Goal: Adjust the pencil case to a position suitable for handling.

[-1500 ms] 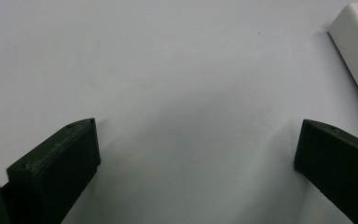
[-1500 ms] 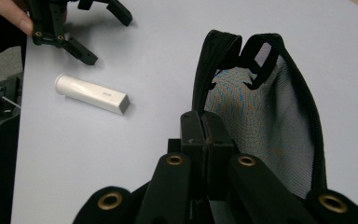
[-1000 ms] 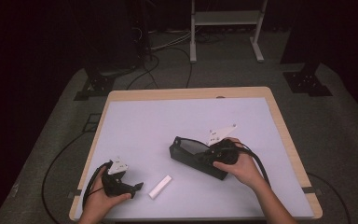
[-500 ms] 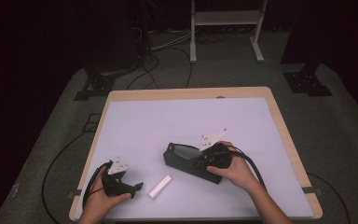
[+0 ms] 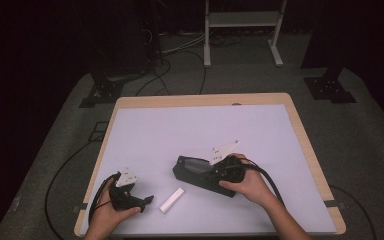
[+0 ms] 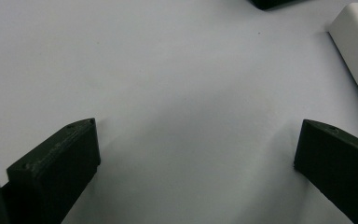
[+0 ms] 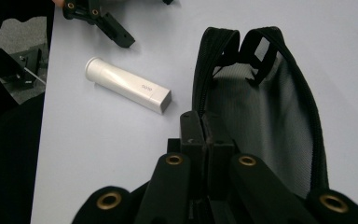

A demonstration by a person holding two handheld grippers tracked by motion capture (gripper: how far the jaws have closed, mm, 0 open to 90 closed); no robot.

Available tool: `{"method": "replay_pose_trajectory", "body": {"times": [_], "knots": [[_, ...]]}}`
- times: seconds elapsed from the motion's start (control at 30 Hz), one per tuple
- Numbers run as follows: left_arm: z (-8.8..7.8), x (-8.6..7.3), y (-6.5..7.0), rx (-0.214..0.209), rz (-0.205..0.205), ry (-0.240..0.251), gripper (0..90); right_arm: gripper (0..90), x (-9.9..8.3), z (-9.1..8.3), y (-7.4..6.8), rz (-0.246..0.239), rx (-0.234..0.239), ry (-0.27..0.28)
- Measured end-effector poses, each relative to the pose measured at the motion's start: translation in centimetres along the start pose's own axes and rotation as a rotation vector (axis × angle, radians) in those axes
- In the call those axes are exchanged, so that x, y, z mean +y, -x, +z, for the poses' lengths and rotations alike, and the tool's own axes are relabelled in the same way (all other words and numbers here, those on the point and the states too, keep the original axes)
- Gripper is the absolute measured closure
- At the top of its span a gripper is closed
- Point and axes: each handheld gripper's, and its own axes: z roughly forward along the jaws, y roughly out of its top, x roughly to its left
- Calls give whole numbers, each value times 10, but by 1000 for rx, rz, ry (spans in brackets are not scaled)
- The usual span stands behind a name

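Right gripper [image 7: 205,128] is clamped on the zipper edge of the black mesh pouch [image 7: 261,121], which lies on the bench [image 5: 190,125] just ahead of it. Left gripper [image 6: 196,154] rests wide open, gripping nothing, the white tube [image 5: 172,200] just beside it.

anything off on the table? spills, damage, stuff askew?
Nothing stands out. The black pouch lies unzipped with the right gripper shut on its zip edge; the white tube lies flat beside it, intact. The left gripper rests open on the table.
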Motion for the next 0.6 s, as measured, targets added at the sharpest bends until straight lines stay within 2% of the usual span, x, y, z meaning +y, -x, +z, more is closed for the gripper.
{"method": "replay_pose_trajectory", "body": {"times": [0.23, 0.6], "knots": [[0, 0, 0, 0, 0, 0, 0, 795, -1, 2, -2, -3, -3, -7], [0, 0, 0, 0, 1, -2, 0, 637, 1, -7, -3, 17, 5, 26]]}}
